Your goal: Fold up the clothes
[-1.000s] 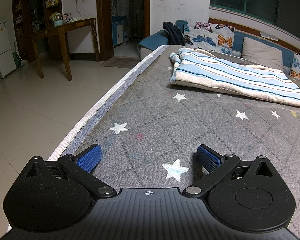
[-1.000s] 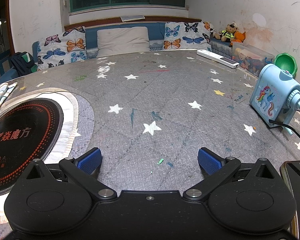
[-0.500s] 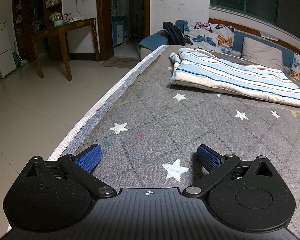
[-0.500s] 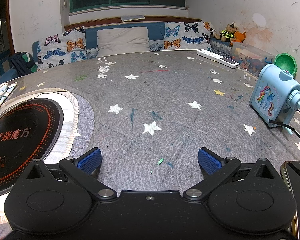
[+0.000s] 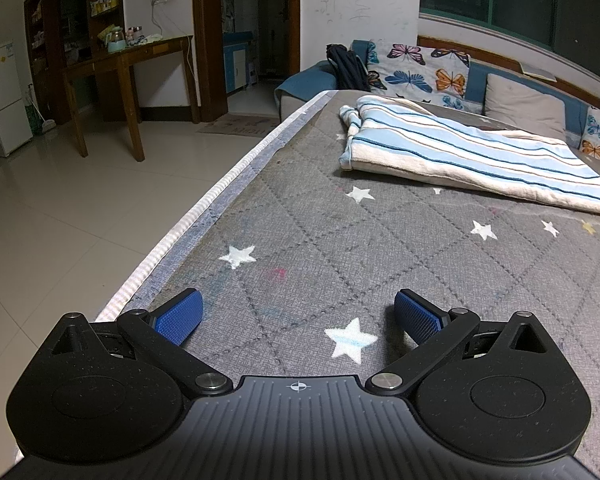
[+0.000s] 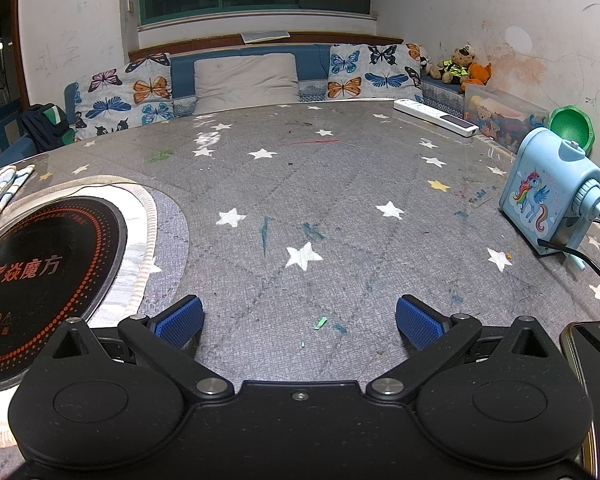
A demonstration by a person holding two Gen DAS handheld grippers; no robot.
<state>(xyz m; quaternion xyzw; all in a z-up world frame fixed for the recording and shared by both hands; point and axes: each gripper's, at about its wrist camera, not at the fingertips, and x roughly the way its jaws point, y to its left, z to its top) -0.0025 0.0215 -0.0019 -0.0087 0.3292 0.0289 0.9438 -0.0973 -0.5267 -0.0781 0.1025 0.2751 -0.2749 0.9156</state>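
Tabletop [image 5: 308, 216], grey with stars: left view shows its left edge, floor beyond, and the striped garment [image 5: 472, 156] folded far ahead-right, long axis running right and slightly nearer. Right view catches only the garment's corner [image 6: 0, 188] at far left, plus hob [image 6: 40, 272], sharpener [image 6: 548, 196], remote [image 6: 436, 122]. Left claw [image 5: 298, 314] spread wide, empty; right claw [image 6: 300, 318] likewise, bare cloth ahead of both.
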